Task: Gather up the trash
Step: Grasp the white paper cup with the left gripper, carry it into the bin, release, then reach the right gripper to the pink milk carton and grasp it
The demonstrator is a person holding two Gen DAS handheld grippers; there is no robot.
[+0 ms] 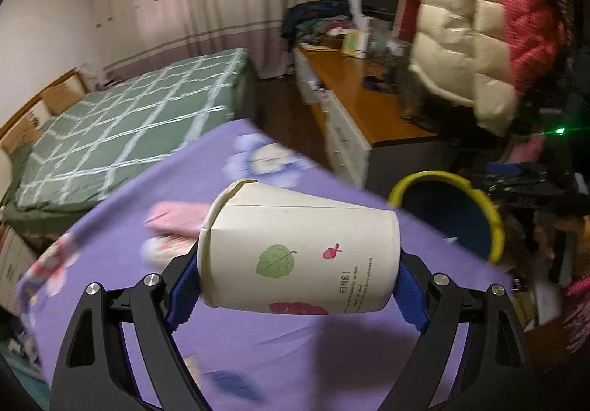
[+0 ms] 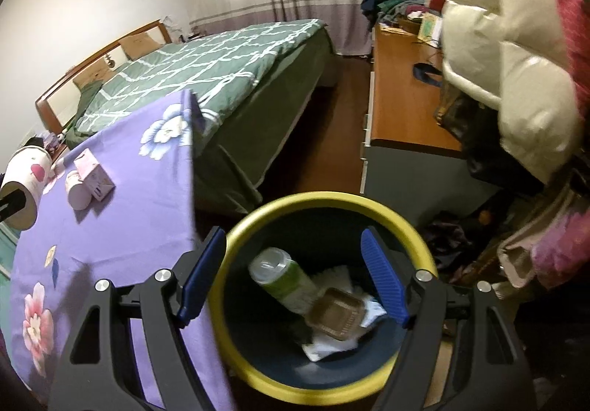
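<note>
While your left gripper (image 1: pixel 298 276) clamps the white paper cup with the green leaf print (image 1: pixel 298 252) sideways between its blue pads, rim to the left and base to the right, the cup hangs above the purple flowered cloth on the table (image 1: pixel 258 344), with the dark blue bin with the yellow rim (image 1: pixel 494 223) off to the right and a little farther away. Your right gripper (image 2: pixel 293 276) hovers over that bin with its jaws spread apart and nothing between them. Down in the bin you can already see a clear plastic bottle with a green label (image 2: pixel 284 276), a brown square plastic tray (image 2: pixel 337 311) and some crumpled white paper (image 2: pixel 332 342), so part of the collecting looks done. What is left, as far as the right wrist view shows, is the cup you are carrying plus two items lying on the cloth at the far left: a small pink carton (image 2: pixel 92 173) and, touching it, a pale pink round tub (image 2: pixel 77 191) on its side. Judging by this, you are roughly midway, with the cup's drop into the bin the step in hand.
</note>
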